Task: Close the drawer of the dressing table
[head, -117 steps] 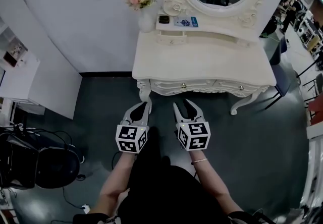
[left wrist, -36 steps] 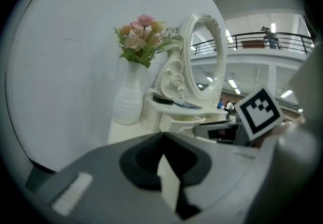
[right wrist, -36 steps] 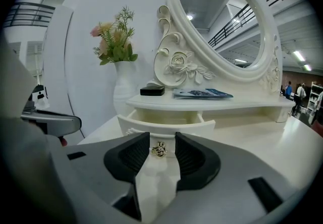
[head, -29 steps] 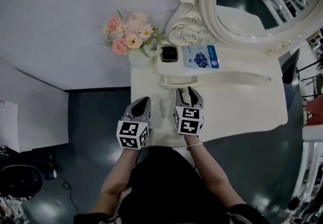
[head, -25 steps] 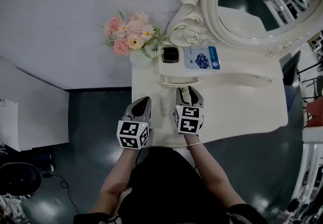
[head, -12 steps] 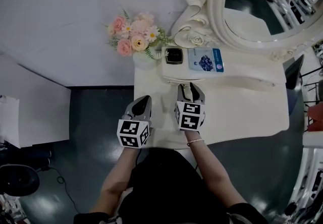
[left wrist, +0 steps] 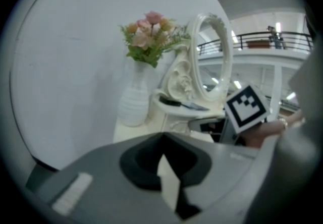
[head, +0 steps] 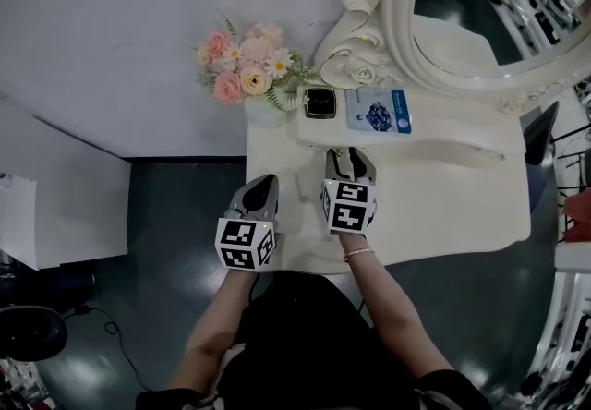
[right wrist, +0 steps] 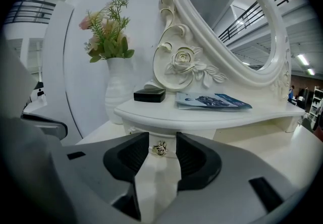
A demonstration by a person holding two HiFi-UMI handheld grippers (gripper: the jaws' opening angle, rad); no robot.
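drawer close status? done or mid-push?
Looks about done: the drawer front sits tucked under the shelf, with no gap showing in the right gripper view. In hand: the right tongs are open, astride the gold knob. The left tongs are shut and empty, off to the side. Left: probably just confirm that it is fully seated, then back the right tongs off.

vase point(head: 266, 111) left of shelf point(head: 452, 132); box point(head: 319, 102), maybe booklet point(head: 379, 112) on it; drawer point(right wrist: 169, 140) beneath
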